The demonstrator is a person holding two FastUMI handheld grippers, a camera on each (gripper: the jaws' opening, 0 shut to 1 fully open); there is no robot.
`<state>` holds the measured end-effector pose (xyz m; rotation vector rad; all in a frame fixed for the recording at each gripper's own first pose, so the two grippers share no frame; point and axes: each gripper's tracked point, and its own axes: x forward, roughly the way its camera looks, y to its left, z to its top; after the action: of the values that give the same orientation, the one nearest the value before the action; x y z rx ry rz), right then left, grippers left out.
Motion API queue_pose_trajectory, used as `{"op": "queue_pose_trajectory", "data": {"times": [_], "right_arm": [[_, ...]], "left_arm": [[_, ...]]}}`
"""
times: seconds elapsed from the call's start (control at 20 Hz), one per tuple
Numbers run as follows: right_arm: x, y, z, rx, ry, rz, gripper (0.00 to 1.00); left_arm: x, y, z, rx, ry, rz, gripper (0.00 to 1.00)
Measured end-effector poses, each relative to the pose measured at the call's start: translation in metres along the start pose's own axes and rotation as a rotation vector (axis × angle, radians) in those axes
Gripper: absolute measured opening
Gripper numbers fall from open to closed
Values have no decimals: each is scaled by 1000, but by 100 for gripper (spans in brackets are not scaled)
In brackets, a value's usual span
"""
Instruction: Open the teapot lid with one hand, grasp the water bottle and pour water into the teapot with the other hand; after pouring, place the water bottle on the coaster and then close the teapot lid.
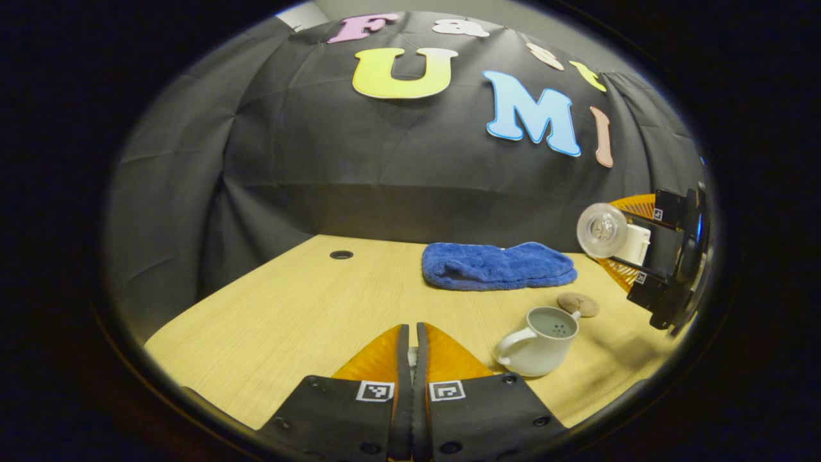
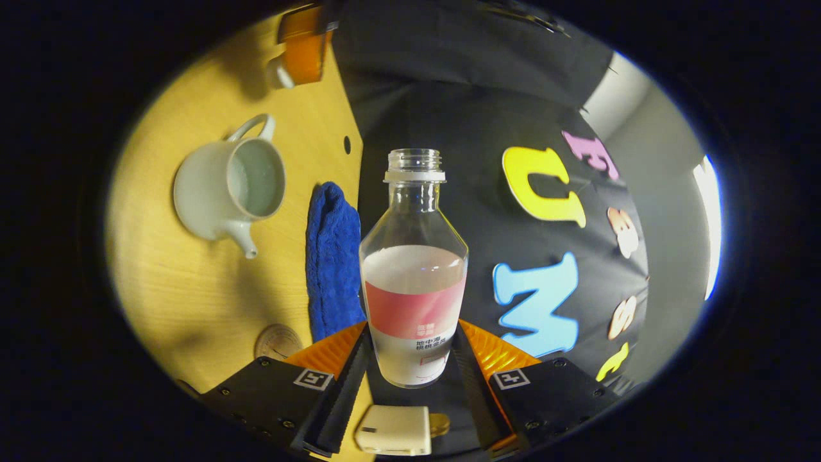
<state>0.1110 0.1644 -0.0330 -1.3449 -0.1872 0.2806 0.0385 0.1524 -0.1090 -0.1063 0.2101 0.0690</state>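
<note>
A: Pouring is the step judged to be in hand. The water bottle [image 2: 414, 269] is clamped by its lower body between both fingers of the right gripper [image 2: 410, 378] and is carried sideways in the air, above and to the right of the teapot [image 1: 539, 343], with its uncapped mouth turned toward the pot. The teapot is seen open on the table [image 1: 288, 314], its handle to the left in the left gripper view.

B: And the lid?

A: The left gripper [image 1: 412, 359] is seen closed, near and to the left of the pot. Something pale may be pinched between its fingers; whether that is the lid cannot be told.

B: What could go wrong?

A: Water could be spilled on the table if the mouth is tipped before it is brought over the opening. The bottle is smooth clear plastic with a paper band, roughly half full, so it could be twisted in the grip as the water shifts. The pot is glazed white ceramic, rounded, with a short spout; a knock from the bottle could slide it.

B: Anything else nearby?

A: A soft blue towel [image 1: 497, 264] is lying folded at the far side, and a round woven coaster [image 1: 578, 303] is set just beyond the pot.
</note>
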Motion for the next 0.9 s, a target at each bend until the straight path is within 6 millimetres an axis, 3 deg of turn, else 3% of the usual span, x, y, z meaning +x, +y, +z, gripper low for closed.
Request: {"op": "queue_pose_trajectory", "data": {"times": [0.25, 0.55, 0.9], "right_arm": [[6, 11, -23, 402, 76, 93, 76], [17, 45, -45, 916, 148, 234, 76], [35, 62, -60, 1253, 201, 277, 76]], "left_arm": [[0, 1, 1, -3, -1, -1, 7], [-1, 1, 1, -4, -2, 0, 6], [-1, 1, 1, -6, -4, -1, 6]]}}
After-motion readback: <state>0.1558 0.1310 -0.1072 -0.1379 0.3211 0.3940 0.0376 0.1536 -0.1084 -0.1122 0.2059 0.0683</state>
